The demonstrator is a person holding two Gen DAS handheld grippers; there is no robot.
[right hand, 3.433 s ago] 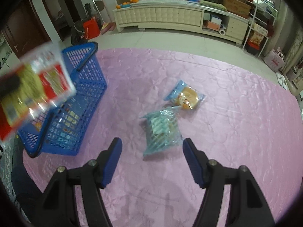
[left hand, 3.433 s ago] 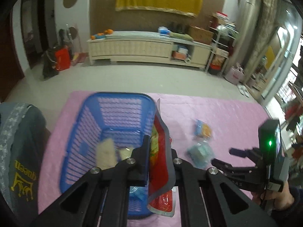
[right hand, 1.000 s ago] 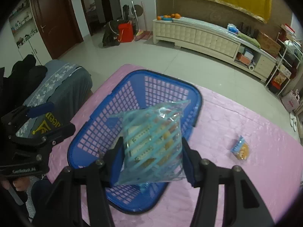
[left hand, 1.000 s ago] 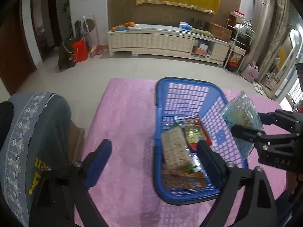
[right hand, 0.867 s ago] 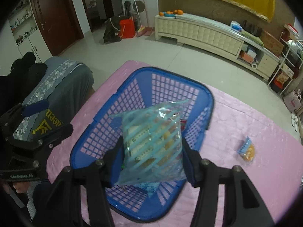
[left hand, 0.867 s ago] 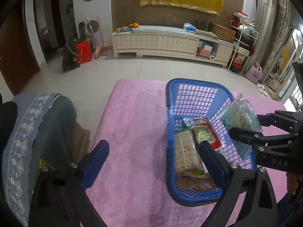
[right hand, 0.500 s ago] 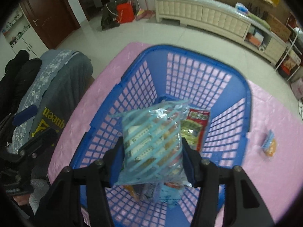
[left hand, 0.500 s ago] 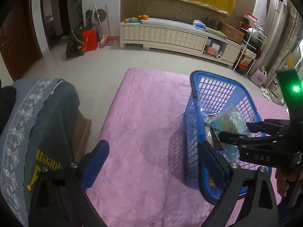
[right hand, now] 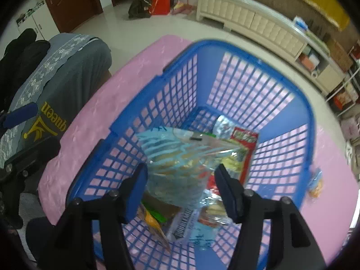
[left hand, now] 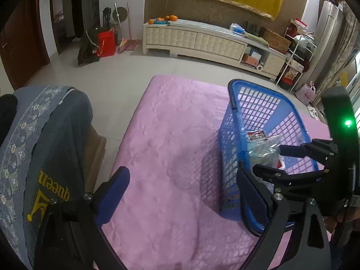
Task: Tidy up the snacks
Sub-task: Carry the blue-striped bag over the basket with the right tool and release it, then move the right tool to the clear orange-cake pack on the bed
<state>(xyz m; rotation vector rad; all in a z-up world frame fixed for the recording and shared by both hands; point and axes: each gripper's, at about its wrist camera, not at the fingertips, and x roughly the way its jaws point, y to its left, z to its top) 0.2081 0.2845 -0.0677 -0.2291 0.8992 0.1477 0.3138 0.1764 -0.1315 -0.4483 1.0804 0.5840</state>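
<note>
A blue plastic basket (right hand: 186, 90) stands on the pink mat (right hand: 94, 112) and holds several snack packets, a red one (right hand: 244, 148) among them. My right gripper (right hand: 182, 175) is down inside the basket, shut on a light blue striped snack bag (right hand: 180, 157). In the left wrist view the basket (left hand: 231, 121) sits at the right, with the right gripper (left hand: 276, 157) and the bag (left hand: 263, 150) over it. My left gripper (left hand: 182, 191) is open and empty above the mat, left of the basket. A small blue-and-orange snack packet (right hand: 316, 183) lies on the mat right of the basket.
A grey cloth-covered chair (left hand: 40, 148) stands at the mat's left edge. A cream cabinet (left hand: 202, 40) with oranges stands against the far wall across the tiled floor. Shelves and bags crowd the far right.
My right gripper has lowered the striped bag into the basket. My left gripper has drifted left, so the basket sits further right in its view.
</note>
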